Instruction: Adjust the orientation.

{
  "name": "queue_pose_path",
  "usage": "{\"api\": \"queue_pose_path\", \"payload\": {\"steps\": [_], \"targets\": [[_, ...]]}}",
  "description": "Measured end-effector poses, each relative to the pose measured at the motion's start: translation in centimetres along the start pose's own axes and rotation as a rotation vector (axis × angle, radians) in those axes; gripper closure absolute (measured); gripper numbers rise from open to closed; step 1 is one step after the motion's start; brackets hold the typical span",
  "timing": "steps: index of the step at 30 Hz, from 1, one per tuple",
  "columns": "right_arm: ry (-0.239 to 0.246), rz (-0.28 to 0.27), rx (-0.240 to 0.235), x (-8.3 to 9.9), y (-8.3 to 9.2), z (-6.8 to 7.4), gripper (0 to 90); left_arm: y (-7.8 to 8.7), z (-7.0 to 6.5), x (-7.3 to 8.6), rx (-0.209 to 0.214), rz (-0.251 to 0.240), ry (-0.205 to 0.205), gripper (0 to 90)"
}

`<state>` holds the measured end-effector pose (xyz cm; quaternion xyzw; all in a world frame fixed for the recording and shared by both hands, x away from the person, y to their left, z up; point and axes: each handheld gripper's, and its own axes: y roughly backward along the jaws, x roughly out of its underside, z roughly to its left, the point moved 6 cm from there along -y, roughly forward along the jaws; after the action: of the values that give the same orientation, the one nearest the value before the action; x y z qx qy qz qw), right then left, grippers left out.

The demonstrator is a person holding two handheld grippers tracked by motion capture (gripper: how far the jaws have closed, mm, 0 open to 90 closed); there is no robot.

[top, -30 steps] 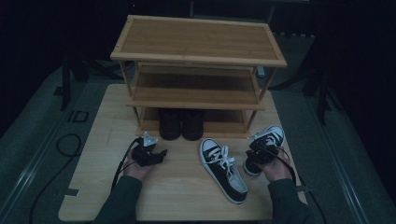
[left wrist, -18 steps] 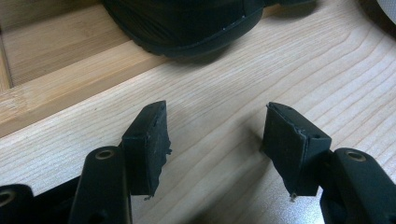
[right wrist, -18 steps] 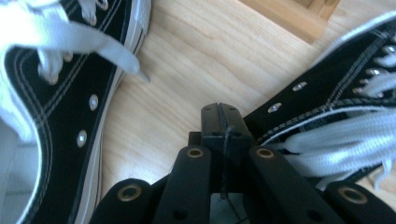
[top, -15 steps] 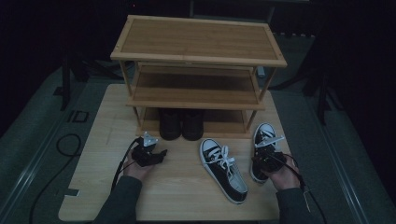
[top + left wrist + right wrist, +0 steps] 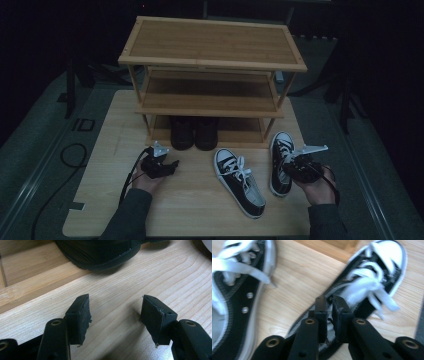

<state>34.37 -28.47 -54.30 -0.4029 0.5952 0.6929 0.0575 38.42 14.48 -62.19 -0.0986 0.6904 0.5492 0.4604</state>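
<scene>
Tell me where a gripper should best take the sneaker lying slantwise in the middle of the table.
Probably the collar wall near the heel of the sneaker, coming from above. It stands on its sole with its mouth open upward and its heel toward the person, so one jaw can go inside the thin wall and one outside.

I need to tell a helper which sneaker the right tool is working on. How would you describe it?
Start at the wooden shoe rack; in front of its right leg, two black-and-white sneakers lie on the table. It is the right sneaker, beside the right tool, nearly straight toward the rack, while the other sneaker lies slanted.
</scene>
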Motion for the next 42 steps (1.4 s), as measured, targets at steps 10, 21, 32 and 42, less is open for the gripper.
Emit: {"api": "queue_pose_path", "payload": {"steps": [10, 21, 32, 42], "targets": [[-0.078, 0.000, 0.065, 0.1, -0.6, -1.1, 68.8, 0.0, 0.0, 0.0, 0.000, 0.000, 0.000, 41.0], [-0.125, 0.049, 0.117, 0.2, -2.1, -1.9, 60.0, 0.0, 0.0, 0.0, -0.001, 0.000, 0.000, 41.0], [-0.136, 0.133, 0.186, 0.2, -4.0, -2.5, 82.1, 0.0, 0.0, 0.0, 0.000, 0.000, 0.000, 41.0], [-0.164, 0.109, 0.235, 0.6, -3.3, -2.8, 86.2, 0.0, 0.0, 0.0, 0.000, 0.000, 0.001, 40.9]]}}
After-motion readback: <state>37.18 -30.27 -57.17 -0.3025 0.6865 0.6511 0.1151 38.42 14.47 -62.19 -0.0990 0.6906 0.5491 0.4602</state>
